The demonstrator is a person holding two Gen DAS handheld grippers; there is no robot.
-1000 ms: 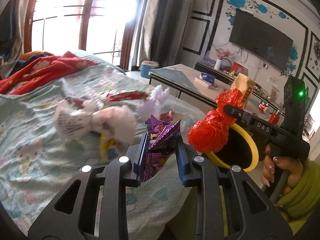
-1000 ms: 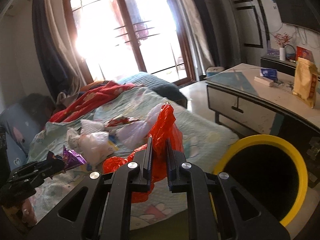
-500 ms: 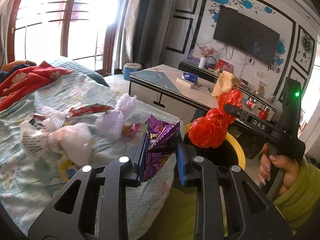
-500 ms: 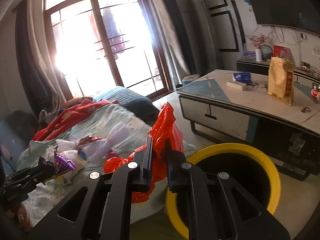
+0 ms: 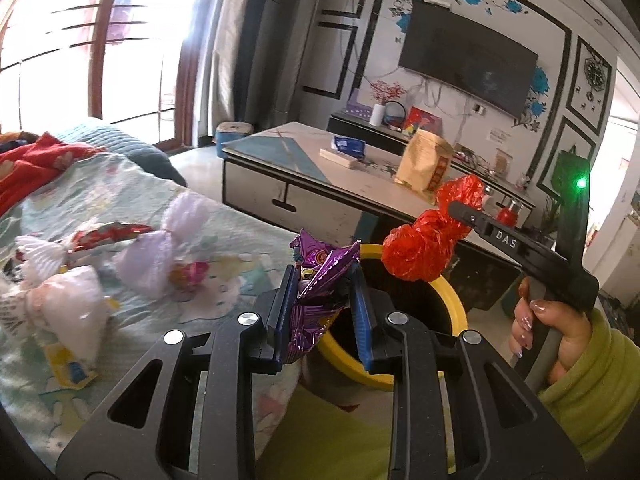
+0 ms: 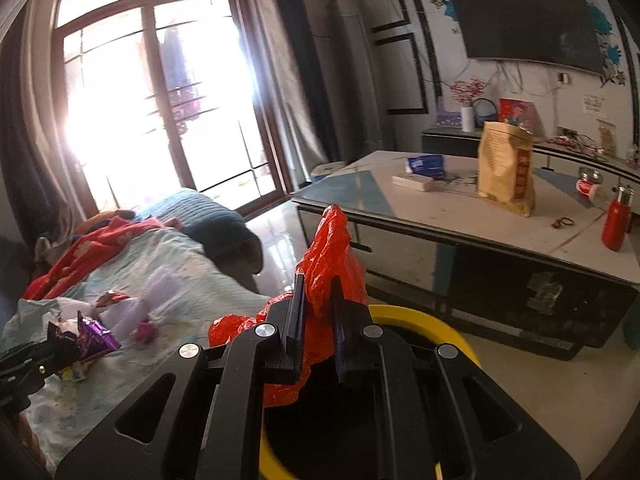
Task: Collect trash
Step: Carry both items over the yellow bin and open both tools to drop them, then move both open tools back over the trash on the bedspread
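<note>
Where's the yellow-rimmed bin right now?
The yellow-rimmed bin stands on the floor beside the bed, before the low table, under the red bag in the right gripper.

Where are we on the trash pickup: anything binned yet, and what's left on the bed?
Whether anything is binned can't be told; the yellow-rimmed bin looks dark inside. In hand: left tool clamps a purple wrapper, right tool clamps a red plastic bag, both near the bin. Left on the bed: white plastic bags, a red wrapper, small scraps.
</note>
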